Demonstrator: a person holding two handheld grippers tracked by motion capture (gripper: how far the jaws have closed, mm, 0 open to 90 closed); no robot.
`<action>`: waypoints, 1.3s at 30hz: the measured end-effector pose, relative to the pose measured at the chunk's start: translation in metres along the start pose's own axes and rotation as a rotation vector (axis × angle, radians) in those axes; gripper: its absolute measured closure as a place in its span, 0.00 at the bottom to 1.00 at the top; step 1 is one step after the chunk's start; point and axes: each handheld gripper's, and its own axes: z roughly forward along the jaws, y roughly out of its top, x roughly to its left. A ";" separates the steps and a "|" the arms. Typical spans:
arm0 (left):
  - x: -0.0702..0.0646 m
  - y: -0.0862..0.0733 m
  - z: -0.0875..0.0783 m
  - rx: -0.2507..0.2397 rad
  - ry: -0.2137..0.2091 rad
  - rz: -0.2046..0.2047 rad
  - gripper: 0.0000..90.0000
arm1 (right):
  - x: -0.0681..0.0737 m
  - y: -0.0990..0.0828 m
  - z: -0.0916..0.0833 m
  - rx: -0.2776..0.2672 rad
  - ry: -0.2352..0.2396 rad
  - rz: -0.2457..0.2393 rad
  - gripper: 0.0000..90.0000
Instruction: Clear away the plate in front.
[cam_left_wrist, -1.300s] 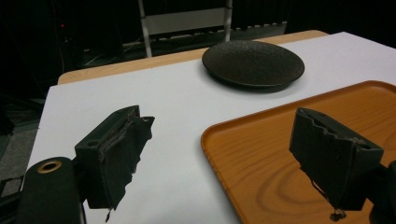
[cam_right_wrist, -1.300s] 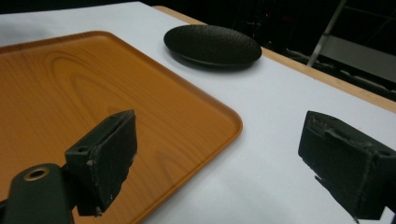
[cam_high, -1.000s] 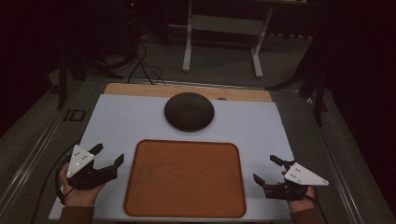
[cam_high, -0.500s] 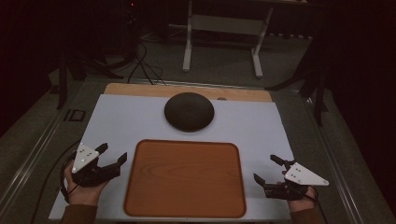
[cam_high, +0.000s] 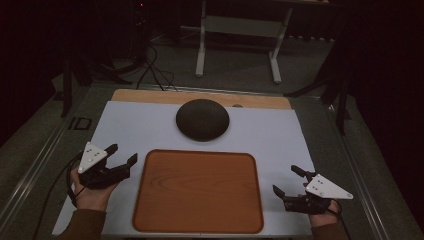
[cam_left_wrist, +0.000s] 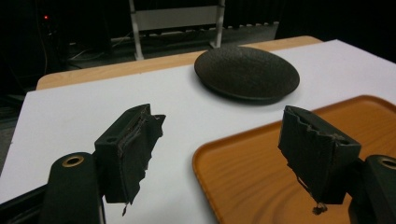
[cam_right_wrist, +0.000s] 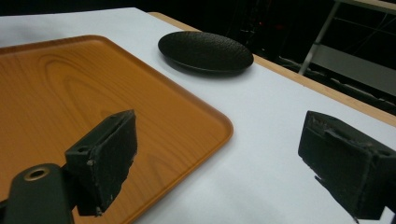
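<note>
The left gripper (cam_high: 119, 158), jaws wide and empty, has edged toward the wooden tray (cam_high: 198, 192) at lower left, while the right gripper (cam_high: 290, 181) stays wide at lower right, so no grasp has begun.

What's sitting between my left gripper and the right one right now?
The wooden tray lies between the left gripper and the right gripper, nothing on it. The high view shows this; the dark plate sits farther back, beyond the tray.

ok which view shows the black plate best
The high view: the black plate shows whole and round, sitting on the white mat just beyond the wooden tray. The left gripper view gives a closer, low side look at its textured underside; the right gripper view shows it smaller and farther off.
</note>
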 end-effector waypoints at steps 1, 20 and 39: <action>0.000 0.002 0.001 -0.004 0.002 0.000 0.30 | 0.000 0.000 0.000 -0.001 0.000 0.001 0.13; 0.003 0.028 0.030 -0.072 -0.016 -0.062 0.32 | 0.000 0.000 0.000 -0.001 0.003 0.000 0.13; 0.002 0.033 0.070 -0.016 -0.013 -0.047 0.32 | -0.001 0.000 -0.001 0.000 0.001 0.002 0.13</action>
